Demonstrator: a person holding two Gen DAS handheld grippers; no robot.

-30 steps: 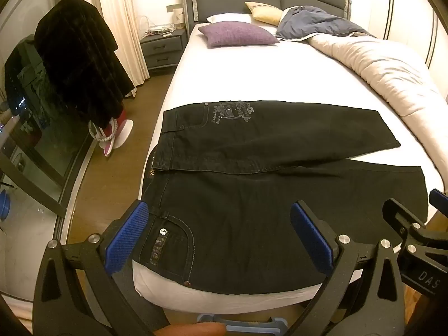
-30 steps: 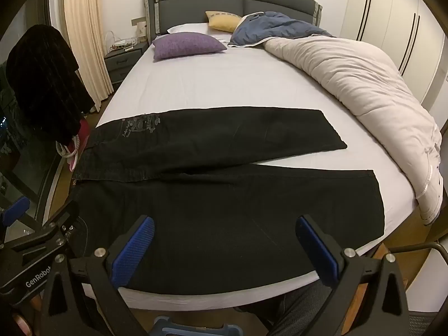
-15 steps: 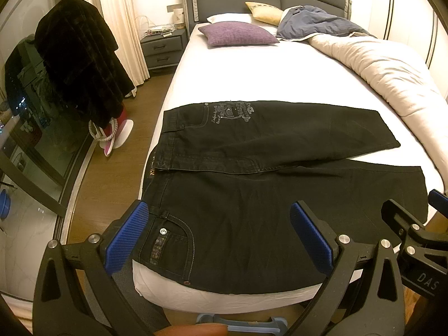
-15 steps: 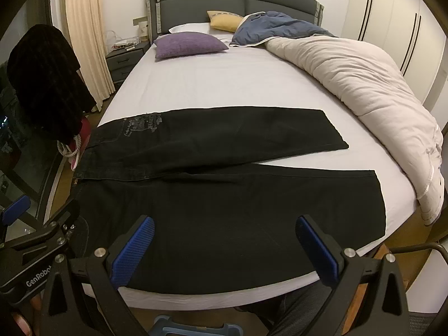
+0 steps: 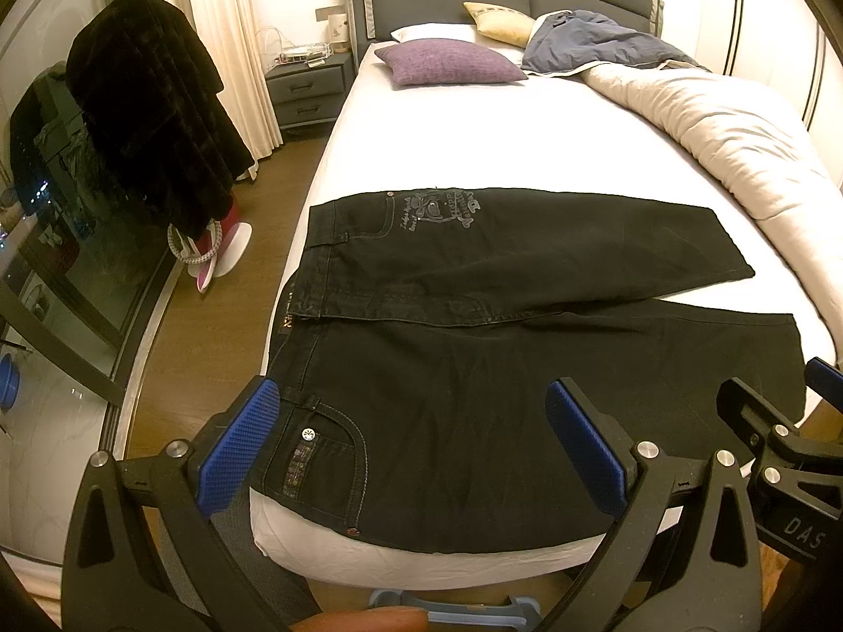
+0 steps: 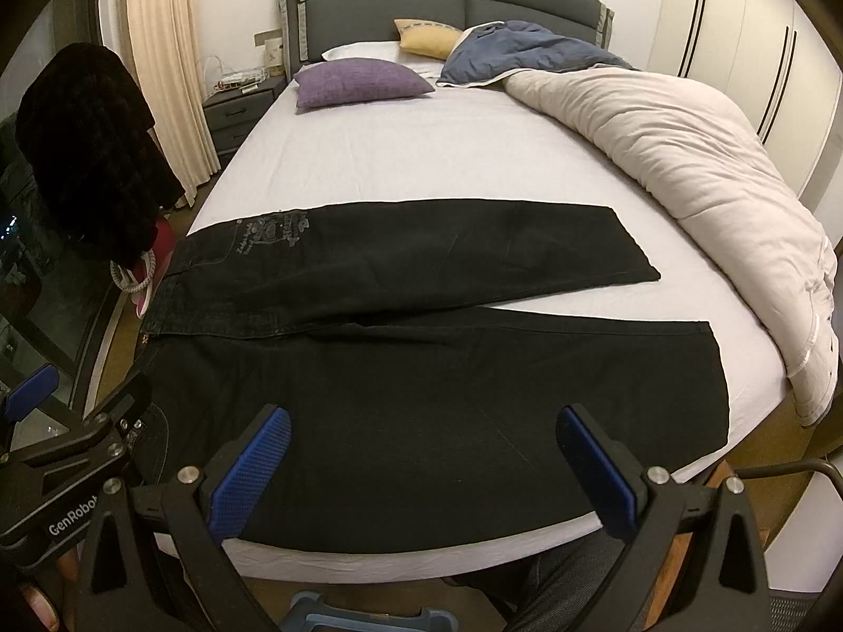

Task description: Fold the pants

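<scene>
Black pants (image 5: pixel 474 326) lie flat across the foot of the white bed (image 5: pixel 474 137), waistband to the left, both legs spread to the right; they also show in the right wrist view (image 6: pixel 421 347). The far leg has a grey printed emblem (image 5: pixel 440 210) near the pocket. My left gripper (image 5: pixel 416 447) is open and empty, above the near hip and pocket at the bed's front edge. My right gripper (image 6: pixel 421 468) is open and empty, above the near leg's thigh. Each gripper's body shows at the edge of the other's view.
A beige duvet (image 6: pixel 685 168) is piled along the bed's right side. Purple (image 6: pixel 363 81) and yellow pillows lie at the grey headboard. A dark coat (image 5: pixel 147 126) hangs at the left above the wood floor, by a glass wall. A nightstand (image 5: pixel 308 89) stands at the back left.
Both grippers have crept slightly forward over the pants; the pants lie unchanged and both grippers stay open.
</scene>
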